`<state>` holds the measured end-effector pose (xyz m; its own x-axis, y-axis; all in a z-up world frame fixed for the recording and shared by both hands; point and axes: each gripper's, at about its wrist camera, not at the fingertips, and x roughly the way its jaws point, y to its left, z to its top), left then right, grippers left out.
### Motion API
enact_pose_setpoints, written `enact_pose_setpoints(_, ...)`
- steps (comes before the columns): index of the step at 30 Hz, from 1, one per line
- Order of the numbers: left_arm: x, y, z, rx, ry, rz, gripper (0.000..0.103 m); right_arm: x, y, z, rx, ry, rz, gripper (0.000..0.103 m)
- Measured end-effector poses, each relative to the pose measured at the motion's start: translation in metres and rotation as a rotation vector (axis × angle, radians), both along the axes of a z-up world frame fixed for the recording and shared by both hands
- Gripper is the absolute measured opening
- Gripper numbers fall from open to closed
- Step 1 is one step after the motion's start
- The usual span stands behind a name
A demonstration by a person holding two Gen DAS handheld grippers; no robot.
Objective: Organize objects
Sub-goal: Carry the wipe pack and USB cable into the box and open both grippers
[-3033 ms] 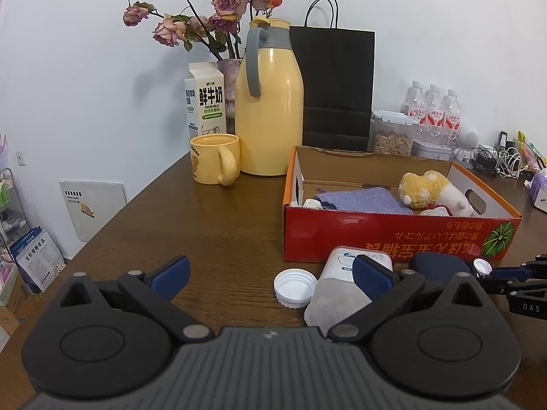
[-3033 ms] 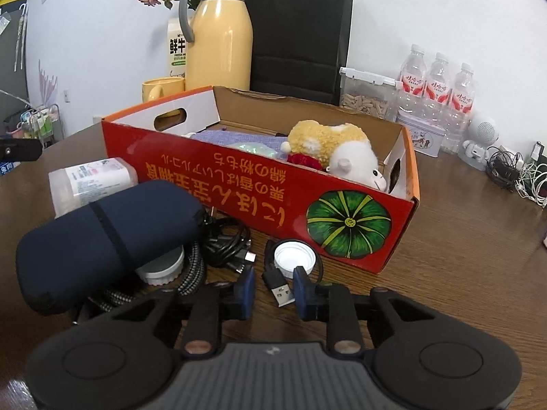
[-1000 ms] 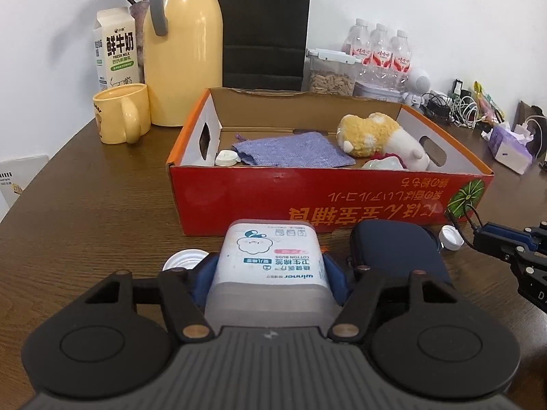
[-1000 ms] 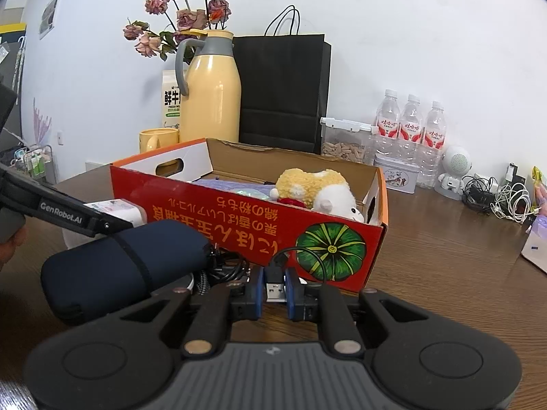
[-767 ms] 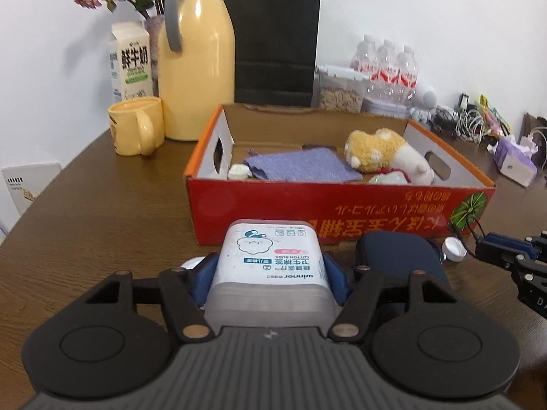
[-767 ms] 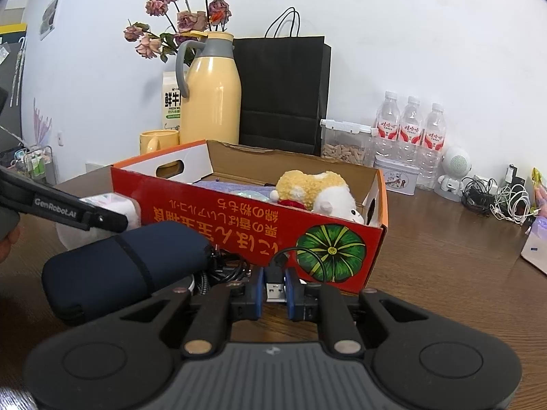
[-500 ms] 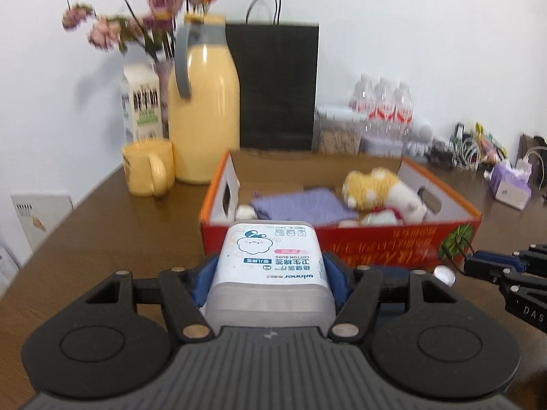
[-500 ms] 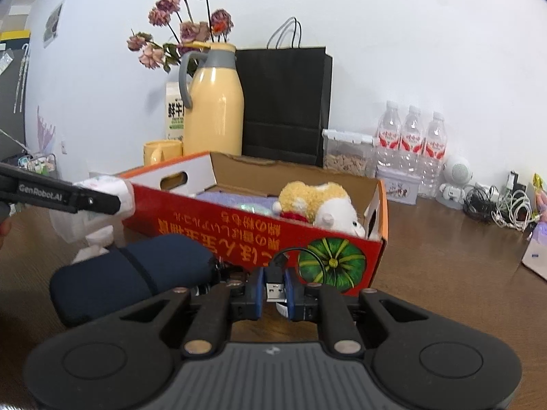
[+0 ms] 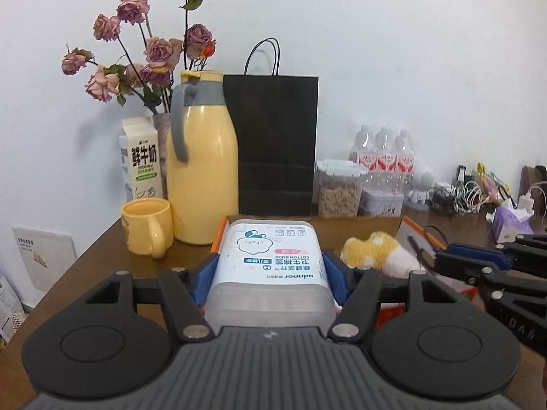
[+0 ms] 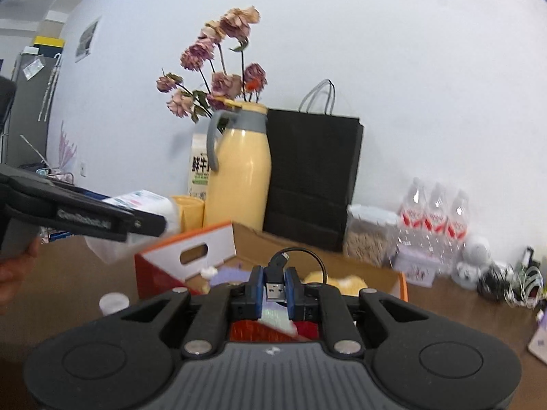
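- Left wrist view: the left gripper [image 9: 271, 268] is seen with its fingers [image 9: 202, 275] clamped on the two sides of a tub [image 9: 270, 270] of cotton buds, label up, held above the counter [image 9: 102, 263].
- Beyond the tub, the cardboard box [image 9: 415, 234] is seen, with a yellow and white plush toy [image 9: 374, 251] lying in it.
- At the right edge of that view the right gripper [image 9: 441, 261] is seen reaching in over the box's right end.
- Right wrist view: the right gripper's fingers [image 10: 256, 290] are nearly together, pinched on a USB plug [image 10: 275, 285]; its black cable [image 10: 301, 251] is looped up and over behind the fingers.
- The plug is held above the near wall of the box, whose white end flap with a hand slot [image 10: 195, 249] is seen at the left.
- In the same view the left gripper enters from the left, with the tub raised near the box's left end; a hand [image 10: 15, 266] is partly seen at the left edge.
- A white cap [image 10: 112, 302] lies on the counter left of the box.
- At the far side stand a yellow mug [image 9: 147, 227], a yellow jug [image 9: 203, 167], a milk carton [image 9: 140, 160], dried roses [image 9: 150, 51], a black bag [image 9: 277, 143] and water bottles [image 9: 384, 157].
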<state>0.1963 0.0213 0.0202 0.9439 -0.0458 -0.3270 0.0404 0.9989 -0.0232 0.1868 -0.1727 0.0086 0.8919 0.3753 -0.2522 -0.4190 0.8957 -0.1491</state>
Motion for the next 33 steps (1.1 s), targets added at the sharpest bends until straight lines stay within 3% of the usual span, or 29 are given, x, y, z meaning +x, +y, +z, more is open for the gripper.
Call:
enact_pose_setpoints(13,0.062,-0.015,-0.002,-0.038,-0.007,0.062,0.066,0.062,0.019,0.004,0.014,0.013,-0.025,0.012)
enact_pose_setpoints(23,0.096,-0.022,-0.024,-0.017,0.054,0.074,0.066,0.114,0.012,-0.027,0.03,0.144,-0.086,0.012)
enact_pose_setpoints(33,0.102,-0.027,-0.036,0.008,0.102,0.05,0.066,0.122,0.011,-0.041,0.024,0.213,-0.095,0.012)
